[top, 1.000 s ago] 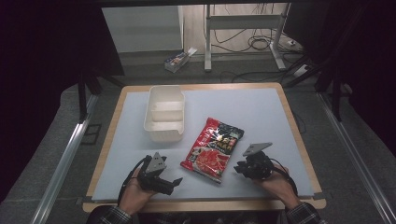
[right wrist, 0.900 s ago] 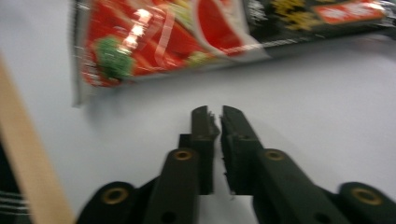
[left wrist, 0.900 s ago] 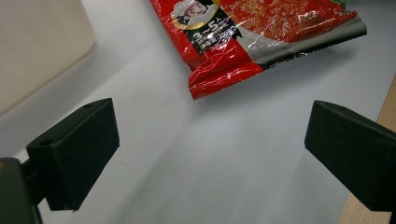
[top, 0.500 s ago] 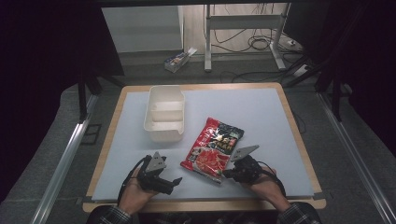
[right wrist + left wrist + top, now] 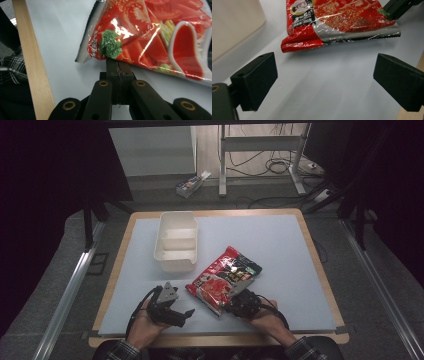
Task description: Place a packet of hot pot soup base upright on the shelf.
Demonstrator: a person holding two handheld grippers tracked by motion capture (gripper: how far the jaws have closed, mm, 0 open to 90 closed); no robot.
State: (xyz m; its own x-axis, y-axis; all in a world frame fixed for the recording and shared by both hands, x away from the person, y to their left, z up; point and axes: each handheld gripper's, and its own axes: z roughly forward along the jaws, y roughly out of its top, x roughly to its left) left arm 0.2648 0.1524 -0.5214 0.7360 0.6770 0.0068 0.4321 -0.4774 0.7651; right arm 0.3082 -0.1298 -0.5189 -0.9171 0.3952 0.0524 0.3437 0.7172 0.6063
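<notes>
Nearest the counter's front edge, the left hand [image 5: 145, 327] holds the left gripper [image 5: 324, 82] low over the blue mat [image 5: 280, 245], pointing right toward the red noodle packet [image 5: 225, 277]; its jaws stand wide apart with nothing between them. Beside it, the right hand [image 5: 265, 320] reaches in from the front, the right gripper [image 5: 117, 65] level with the mat, jaws pressed together, their tips at the packet's near edge; whether they pinch the film cannot be told. The packet lies flat mid-counter. Just behind it to the left sits a white two-compartment tray [image 5: 176, 262]. The mat's right half and far strip lie open
</notes>
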